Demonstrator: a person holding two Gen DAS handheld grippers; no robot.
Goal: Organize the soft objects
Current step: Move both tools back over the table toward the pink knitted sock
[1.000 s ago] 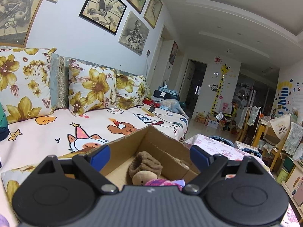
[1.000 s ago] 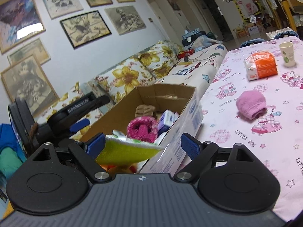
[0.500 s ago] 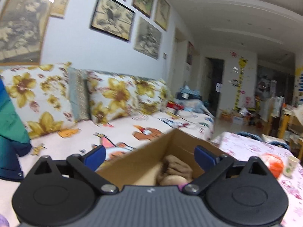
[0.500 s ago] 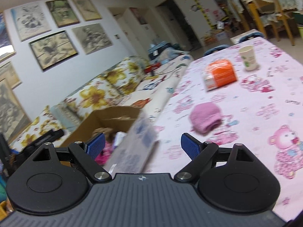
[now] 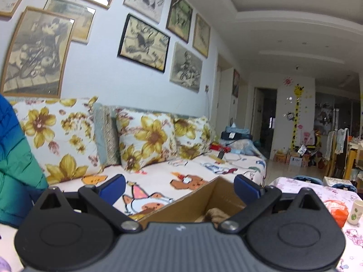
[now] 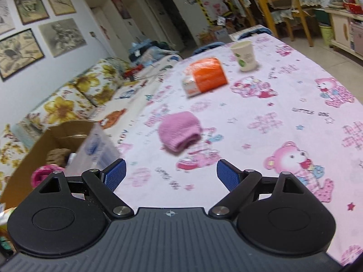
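We are holding the right gripper (image 6: 170,174) over the table (image 6: 283,104) with its jaws standing wide apart and nothing between them, and we are pointing it at the pink knitted hat (image 6: 179,130), which is lying flat on the cloth ahead of the blue pads and slightly left of their midline. The hat's longer side is running from far left to near right, with its open cuff facing us, so we are judging that a small swing leftward is lining the pads across its narrower width. The cardboard box (image 6: 29,158), already holding a few soft things, is sitting at the table's near left edge, well left of the hat. Our left gripper (image 5: 179,185) is also spread wide and empty, hovering just over the cardboard box and looking level toward the sofa (image 5: 158,176); it is farther from the hat, so we are treating the right hand as the nearer one for this pick.
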